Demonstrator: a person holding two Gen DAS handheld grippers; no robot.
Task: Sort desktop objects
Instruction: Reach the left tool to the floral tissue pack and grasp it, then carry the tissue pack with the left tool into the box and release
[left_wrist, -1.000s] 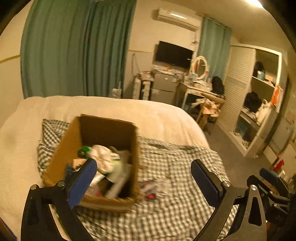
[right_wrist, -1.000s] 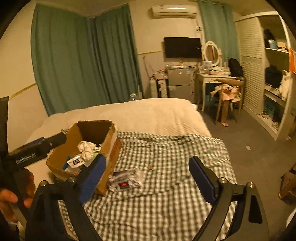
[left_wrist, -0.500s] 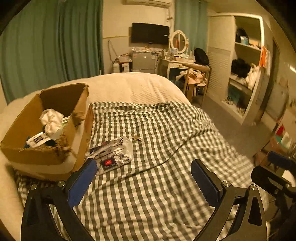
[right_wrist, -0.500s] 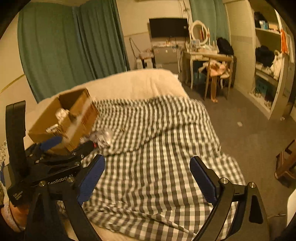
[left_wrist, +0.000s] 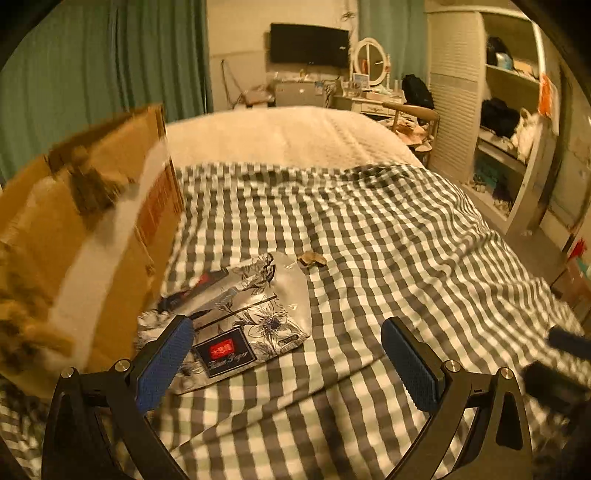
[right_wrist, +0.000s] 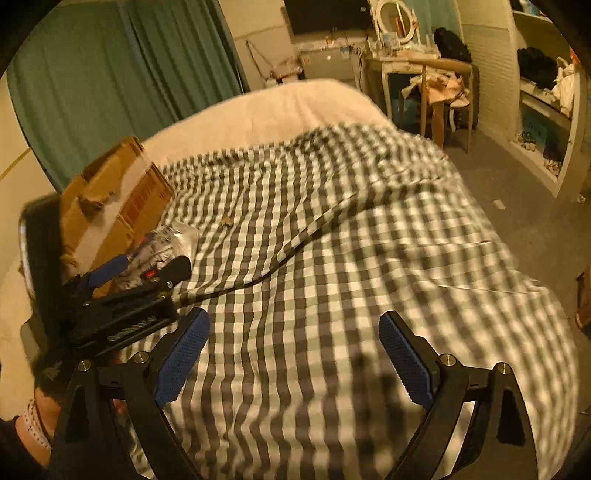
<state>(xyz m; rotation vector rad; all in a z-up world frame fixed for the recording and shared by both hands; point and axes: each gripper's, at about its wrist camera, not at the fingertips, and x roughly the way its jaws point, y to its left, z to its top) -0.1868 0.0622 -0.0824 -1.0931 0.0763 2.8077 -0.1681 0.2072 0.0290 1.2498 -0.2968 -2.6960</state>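
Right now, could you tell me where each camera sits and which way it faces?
Left wrist: on the left gripper, low over the checked cloth, facing the tissue pack beside the box; its blue fingers show.
Right wrist: on the right gripper, farther back, facing across the bed; its fingers, the left gripper and a hand show.
Shared: box, pack, cloth.

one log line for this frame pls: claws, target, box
left claw: open, nearing tissue pack | right claw: open, empty, over checked cloth | cardboard box: left of pack
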